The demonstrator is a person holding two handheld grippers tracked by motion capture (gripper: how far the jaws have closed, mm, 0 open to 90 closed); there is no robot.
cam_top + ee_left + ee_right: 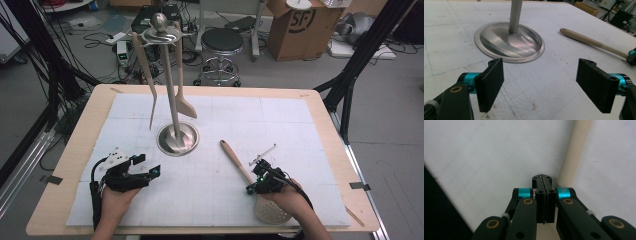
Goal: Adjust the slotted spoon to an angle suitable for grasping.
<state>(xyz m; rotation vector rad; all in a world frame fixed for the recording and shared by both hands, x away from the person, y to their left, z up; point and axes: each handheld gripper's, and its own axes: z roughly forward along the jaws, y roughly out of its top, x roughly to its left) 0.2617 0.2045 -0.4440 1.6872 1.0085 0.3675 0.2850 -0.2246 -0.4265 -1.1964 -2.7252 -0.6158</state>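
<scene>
Lying on the table: a slotted spoon with a pale wooden handle, its perforated bowl near the front edge, handle pointing toward the stand.
Right tongs: pressed fully together, nothing between them; in the right gripper view they rest beside the handle, not around it.
Left tongs: spread wide, holding nothing, low over the mat and aimed at the stand's base.
Stand: a steel pole on a round base, with a wooden fork and a wooden spatula hanging from its top ring.
Progress: judging by this, two tools hang already; the spoon is not yet gripped or lifted.
Table: light wood under a white gridded mat.
Room: a stool, a cardboard box, cables on grey floor.
</scene>
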